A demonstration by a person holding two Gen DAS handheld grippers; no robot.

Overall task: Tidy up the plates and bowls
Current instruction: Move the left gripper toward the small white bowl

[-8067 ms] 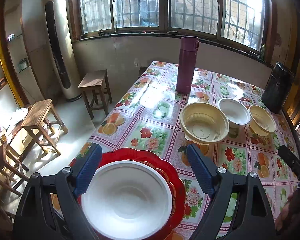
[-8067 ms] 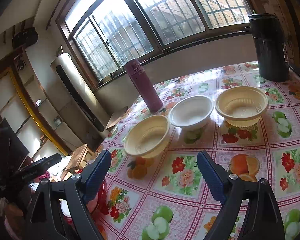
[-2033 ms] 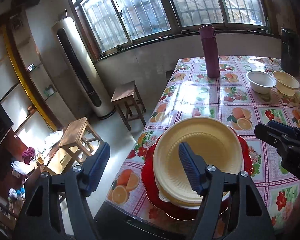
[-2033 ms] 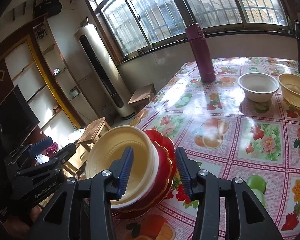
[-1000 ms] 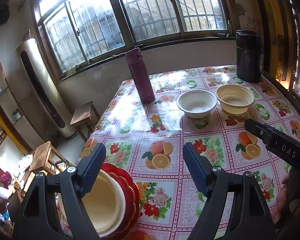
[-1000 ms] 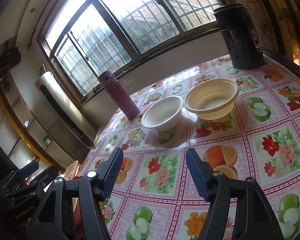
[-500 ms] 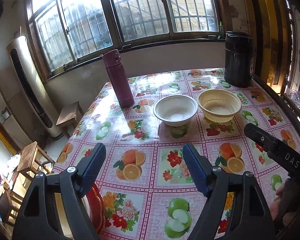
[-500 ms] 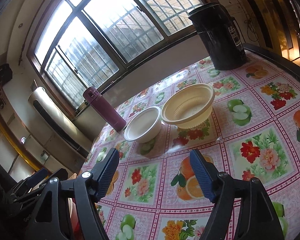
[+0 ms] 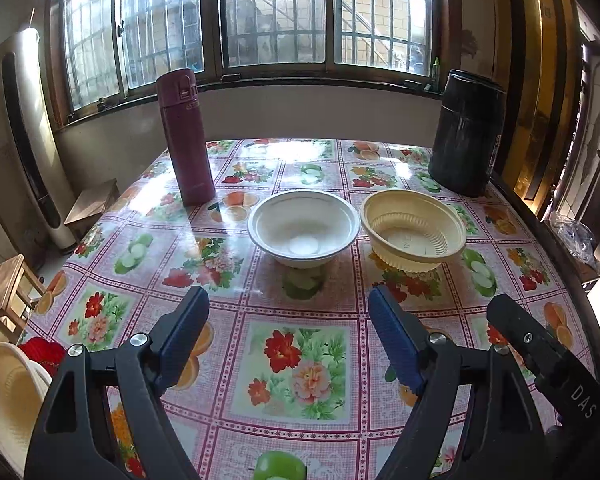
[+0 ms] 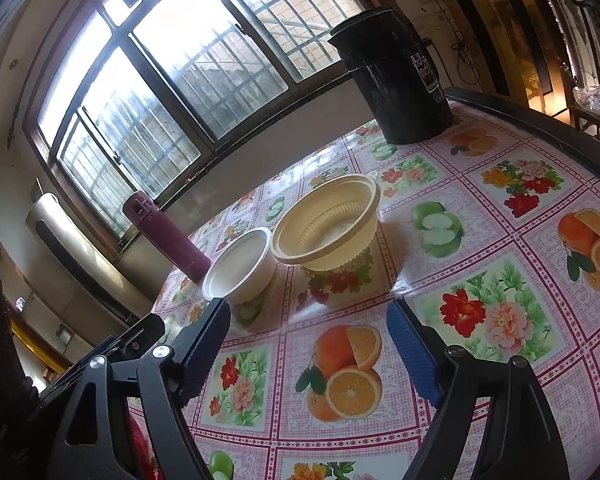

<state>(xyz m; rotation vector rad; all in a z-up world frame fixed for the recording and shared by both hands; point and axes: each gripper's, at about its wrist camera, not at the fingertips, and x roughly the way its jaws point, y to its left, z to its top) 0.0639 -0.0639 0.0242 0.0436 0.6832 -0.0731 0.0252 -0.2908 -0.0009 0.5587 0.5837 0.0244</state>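
Note:
A white bowl (image 9: 304, 228) and a ribbed yellow bowl (image 9: 414, 230) stand side by side on the fruit-print table (image 9: 296, 364); they also show in the right wrist view, white bowl (image 10: 240, 266) and yellow bowl (image 10: 328, 222). A yellow bowl (image 9: 8, 392) stacked on a red plate (image 9: 40, 350) sits at the near left table corner. My left gripper (image 9: 288, 320) is open and empty, short of the white bowl. My right gripper (image 10: 308, 328) is open and empty, short of the yellow bowl; its body shows in the left wrist view (image 9: 540, 356).
A maroon flask (image 9: 186, 136) stands at the back left and a black thermos jug (image 9: 466, 132) at the back right of the table. Wooden stools (image 9: 4, 300) and a standing air conditioner (image 9: 28, 136) are left of the table. Windows run behind.
Both grippers have swung away from the stack at the near left corner toward the two bowls, which now appear nearer and more centred. Both stay open and empty.

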